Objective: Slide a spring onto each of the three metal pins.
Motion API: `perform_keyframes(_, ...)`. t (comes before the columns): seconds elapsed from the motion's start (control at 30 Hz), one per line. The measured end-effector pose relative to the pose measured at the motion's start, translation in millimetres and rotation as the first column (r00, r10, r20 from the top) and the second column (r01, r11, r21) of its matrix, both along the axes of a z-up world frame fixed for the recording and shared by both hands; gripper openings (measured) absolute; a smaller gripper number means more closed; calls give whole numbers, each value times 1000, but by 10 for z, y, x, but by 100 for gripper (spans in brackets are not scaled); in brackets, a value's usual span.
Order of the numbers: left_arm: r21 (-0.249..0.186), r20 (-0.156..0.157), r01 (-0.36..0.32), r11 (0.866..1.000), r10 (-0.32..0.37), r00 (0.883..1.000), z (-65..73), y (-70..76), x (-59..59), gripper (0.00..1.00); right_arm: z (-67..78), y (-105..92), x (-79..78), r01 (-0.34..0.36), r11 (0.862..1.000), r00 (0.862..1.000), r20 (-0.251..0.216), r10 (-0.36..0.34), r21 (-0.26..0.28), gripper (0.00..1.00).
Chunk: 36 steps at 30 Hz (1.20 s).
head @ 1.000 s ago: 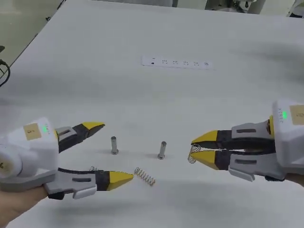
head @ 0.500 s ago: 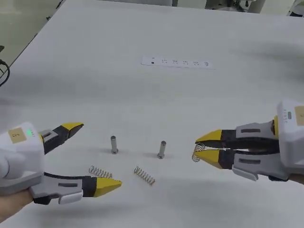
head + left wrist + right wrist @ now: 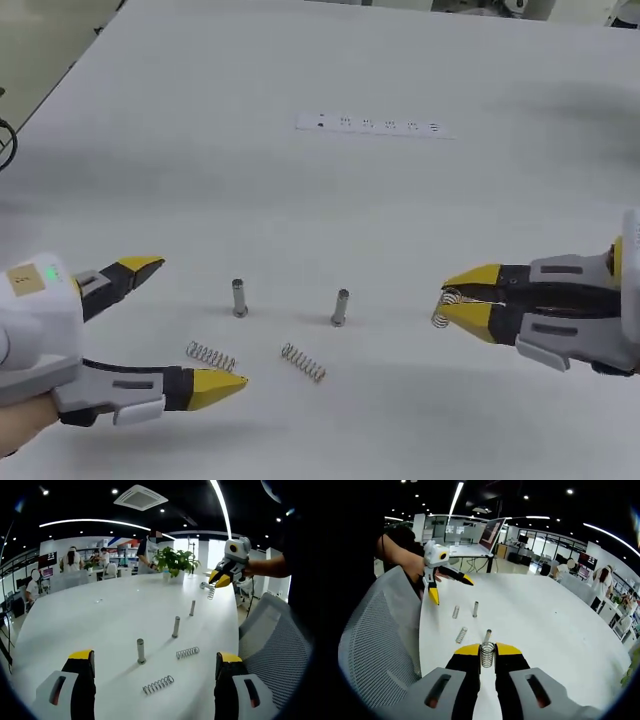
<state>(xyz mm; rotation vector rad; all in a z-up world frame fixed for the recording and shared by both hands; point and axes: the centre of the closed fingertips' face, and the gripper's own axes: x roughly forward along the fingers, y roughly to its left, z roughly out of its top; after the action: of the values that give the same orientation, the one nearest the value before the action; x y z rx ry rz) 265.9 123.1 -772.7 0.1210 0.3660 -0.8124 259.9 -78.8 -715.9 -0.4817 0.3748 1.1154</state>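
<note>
In the head view, the right claw [image 3: 455, 300] is clamping a spring [image 3: 441, 310], long axis near upright, to the right of the standing pins [image 3: 341, 307]. The left claw [image 3: 192, 323] is gaping wide. In the right gripper view, a pin [image 3: 487, 636] is standing just ahead, and the first threading is probably calling for the spring's lower end to be lined up over its top.

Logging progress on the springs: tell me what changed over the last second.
The right gripper, shut on the held spring, drew back rightward, away from the middle pin. The open left gripper pulled back leftward, uncovering the left loose spring. The left pin, the middle pin and the other loose spring stayed put.
</note>
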Motion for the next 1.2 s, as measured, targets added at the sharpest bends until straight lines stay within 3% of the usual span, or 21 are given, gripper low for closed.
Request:
perform_keyframes(0.3, -3, -13, -8, 1000, 7, 1000, -21, 25, -16, 98, -56, -322, 277, 126, 992, 992, 17, -126, -10, 7)
perform_keyframes(0.6, 1, -9, -24, 1000, 24, 1000, -5, 66, -2, 98, -106, -562, 556, 268, 963, 963, -6, -268, 32, 7)
perform_keyframes(0.77, -1, -15, -23, 1000, 23, 1000, -22, 67, -16, 98, -107, -601, 641, 300, 952, 954, -25, -299, 59, 7)
perform_keyframes(1.03, 3, -20, -27, 1000, 27, 999, -36, 72, -23, 98, -223, -611, 709, 314, 948, 949, -44, -312, 43, 7)
perform_keyframes(1.1, 10, -3, -36, 999, 36, 999, -24, 89, -9, 98, -255, -617, 713, 320, 947, 947, -45, -318, 37, 7)
perform_keyframes(1.2, -8, -6, -48, 999, 48, 999, -6, 107, -1, 98, -277, -623, 718, 329, 943, 943, -53, -327, 40, 7)
